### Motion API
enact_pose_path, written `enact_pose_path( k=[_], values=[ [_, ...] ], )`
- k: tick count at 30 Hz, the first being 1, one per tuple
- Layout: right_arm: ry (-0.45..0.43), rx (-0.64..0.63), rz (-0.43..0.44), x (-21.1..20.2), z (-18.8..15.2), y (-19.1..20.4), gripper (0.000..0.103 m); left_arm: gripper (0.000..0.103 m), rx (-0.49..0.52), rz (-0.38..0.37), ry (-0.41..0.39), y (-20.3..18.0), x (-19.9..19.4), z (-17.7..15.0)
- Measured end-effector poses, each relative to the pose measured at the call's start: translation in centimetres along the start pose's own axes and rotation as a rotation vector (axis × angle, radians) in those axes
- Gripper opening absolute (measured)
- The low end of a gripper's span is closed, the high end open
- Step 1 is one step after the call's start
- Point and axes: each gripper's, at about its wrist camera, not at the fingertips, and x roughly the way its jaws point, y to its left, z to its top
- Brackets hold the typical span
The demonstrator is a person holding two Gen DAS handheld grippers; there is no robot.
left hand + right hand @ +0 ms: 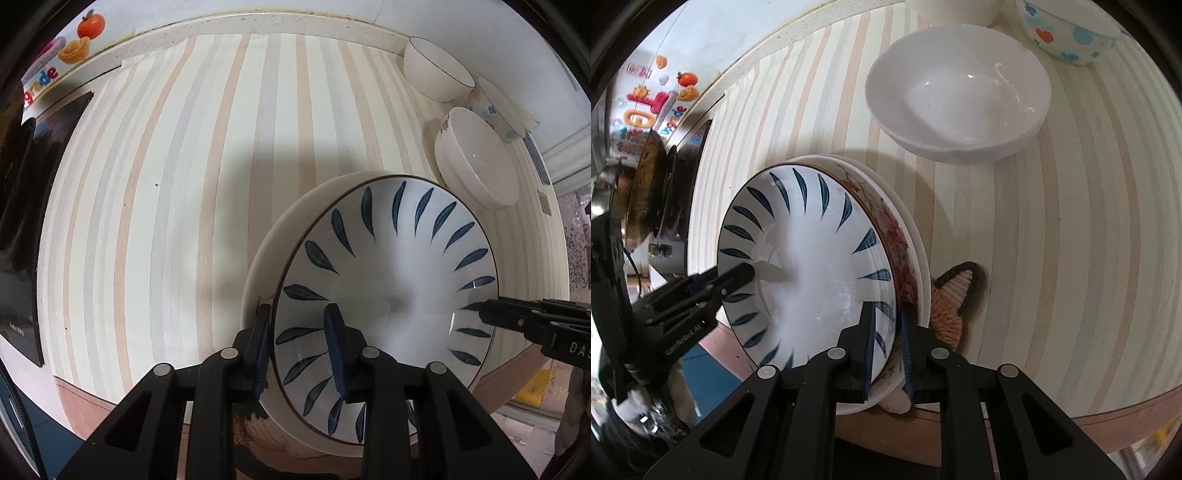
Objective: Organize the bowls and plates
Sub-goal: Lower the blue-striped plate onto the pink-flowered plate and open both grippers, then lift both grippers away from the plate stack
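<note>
You clamped both the left tool [301, 332] and right tool [888, 332] on the white blue-leaf ceramic plate's [388, 280] opposite rims, steadying it for stacking.

Knitted fox coaster [955, 302] mostly hidden behind plate stack [812, 266]; dotted bowl [1067, 29] cut off by top edge.

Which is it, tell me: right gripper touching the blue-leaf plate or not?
Touching. The right wrist view shows the right gripper closed across the blue-leaf plate rim, one finger on each side.
</note>
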Motion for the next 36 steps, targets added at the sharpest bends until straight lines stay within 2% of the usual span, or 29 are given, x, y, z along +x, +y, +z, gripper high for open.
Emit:
enact_pose_path(
  k=[12,13,14,18,24,28,30,33,36],
  values=[
    [0.023,-0.018,0.032,-0.8,0.4,-0.5,0.024,0.026,-0.066,0.006,-0.007,0.7,0.2,-0.5],
    [0.062,-0.024,0.061,-0.9,0.4,-0.5,0.024,0.026,-0.069,0.013,-0.008,0.8,0.1,-0.5],
    [0.060,-0.025,0.058,-1.0,0.3,-0.6,0.024,0.026,-0.071,0.021,-0.010,0.7,-0.1,-0.6],
    [0.022,-0.020,0.038,-2.4,0.0,-0.5,0.024,0.026,-0.055,0.057,-0.060,0.4,-2.3,-1.1],
    [-0.085,-0.045,-0.022,-6.5,-2.4,1.8,0.025,0.026,0.005,0.067,-0.174,-1.4,-8.8,-3.3],
    [-0.160,-0.054,-0.030,-10.2,-5.2,4.2,0.040,0.030,0.043,0.053,-0.235,-1.8,-12.9,-5.0],
    [-0.197,-0.065,-0.026,-12.2,-7.0,5.6,0.042,0.034,0.043,0.044,-0.260,-2.1,-14.2,-5.6],
    [-0.234,-0.095,-0.031,-14.5,-9.3,7.3,0.057,0.036,0.046,0.042,-0.302,-2.0,-16.8,-7.5],
    [-0.275,-0.119,-0.045,-16.4,-11.7,8.5,0.063,0.040,0.051,0.045,-0.333,-2.3,-18.6,-8.9]
  ],
)
